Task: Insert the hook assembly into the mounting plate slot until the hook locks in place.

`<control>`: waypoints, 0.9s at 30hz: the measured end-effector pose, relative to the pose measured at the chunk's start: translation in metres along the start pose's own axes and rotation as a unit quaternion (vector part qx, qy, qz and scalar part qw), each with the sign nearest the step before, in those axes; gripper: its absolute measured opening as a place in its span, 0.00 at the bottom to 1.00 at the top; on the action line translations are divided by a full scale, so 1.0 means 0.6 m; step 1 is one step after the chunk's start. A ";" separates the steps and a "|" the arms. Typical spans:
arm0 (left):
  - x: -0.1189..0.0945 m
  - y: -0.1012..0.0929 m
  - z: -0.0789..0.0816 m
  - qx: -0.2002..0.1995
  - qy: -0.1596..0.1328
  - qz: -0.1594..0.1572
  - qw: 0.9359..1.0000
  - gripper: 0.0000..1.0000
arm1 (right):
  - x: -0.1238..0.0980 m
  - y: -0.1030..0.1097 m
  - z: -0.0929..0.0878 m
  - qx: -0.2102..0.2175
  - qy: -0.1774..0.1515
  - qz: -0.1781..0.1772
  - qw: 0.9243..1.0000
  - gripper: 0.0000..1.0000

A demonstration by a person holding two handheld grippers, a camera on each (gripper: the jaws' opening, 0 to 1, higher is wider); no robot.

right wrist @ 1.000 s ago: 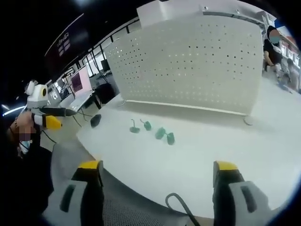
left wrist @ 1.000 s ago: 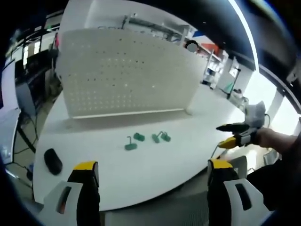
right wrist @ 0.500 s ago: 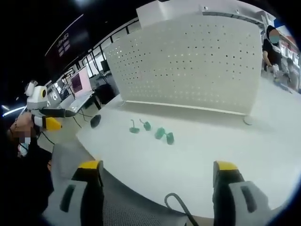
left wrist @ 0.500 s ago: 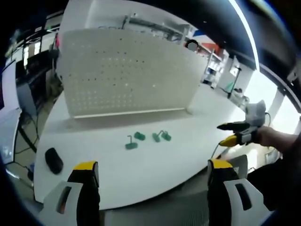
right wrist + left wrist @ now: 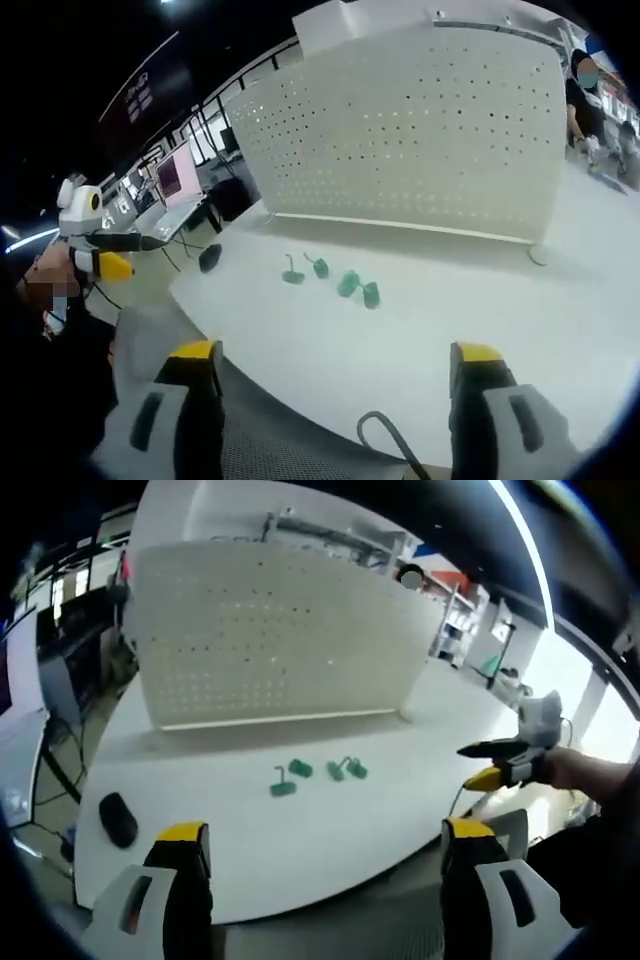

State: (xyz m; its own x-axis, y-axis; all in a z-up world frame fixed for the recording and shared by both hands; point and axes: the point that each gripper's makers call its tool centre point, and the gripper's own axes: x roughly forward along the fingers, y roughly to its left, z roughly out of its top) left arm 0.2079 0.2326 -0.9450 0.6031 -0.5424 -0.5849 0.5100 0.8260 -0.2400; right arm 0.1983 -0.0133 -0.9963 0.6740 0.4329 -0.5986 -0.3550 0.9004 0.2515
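Several small green hook pieces [image 5: 318, 773] lie loose on the white table [image 5: 300, 840], in front of the upright white perforated mounting plate [image 5: 270, 640]. My left gripper [image 5: 325, 830] hovers at the table's near edge, open, nothing between its yellow-tipped jaws. In the right gripper view the same green hooks [image 5: 335, 282] lie before the plate [image 5: 420, 140], and my right gripper [image 5: 336, 351] is open and empty, well short of them. The right gripper [image 5: 505, 760] shows off the table's right side, and the left gripper [image 5: 100, 250] appears at far left.
A black mouse-shaped object [image 5: 117, 820] rests near the table's left edge, also seen as the dark object [image 5: 210, 258]. A dark cable [image 5: 385, 440] loops between my right jaws. A person [image 5: 585, 100] stands behind the plate. Shelves and desks fill the background.
Both views have shifted slightly with the hands. The hooks and the plate lie where they were, and both grippers stay open.
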 end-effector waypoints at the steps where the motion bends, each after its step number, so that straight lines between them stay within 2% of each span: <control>1: 0.000 0.000 0.000 0.000 0.000 0.000 1.000 0.97 | 0.004 0.002 0.001 -0.003 0.001 0.005 1.000 0.87; 7: 0.001 0.004 -0.001 0.000 0.004 0.001 1.000 0.97 | 0.036 0.017 0.008 -0.029 0.018 0.036 0.999 0.81; 11: 0.002 0.008 -0.002 -0.002 0.006 0.003 1.000 0.97 | 0.068 0.028 0.024 -0.055 0.024 0.057 0.997 0.79; 16: 0.003 0.010 -0.005 -0.002 0.012 0.004 1.000 0.97 | 0.111 0.049 0.048 -0.074 0.029 0.091 0.993 0.71; 21: 0.008 0.007 -0.003 -0.003 0.015 0.001 1.000 0.97 | 0.152 0.076 0.061 -0.111 0.041 0.129 0.984 0.62; 27: 0.015 0.004 -0.002 0.000 0.020 -0.003 1.000 0.97 | 0.199 0.089 0.058 -0.133 0.064 0.148 0.978 0.60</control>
State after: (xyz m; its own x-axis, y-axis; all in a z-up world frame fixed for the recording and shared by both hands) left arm 0.2135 0.2301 -0.9518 0.5741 -0.5412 -0.6145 0.5141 0.8223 -0.2439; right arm 0.2823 0.0877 -1.0281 0.4350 0.6489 -0.6242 -0.6902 0.6855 0.2316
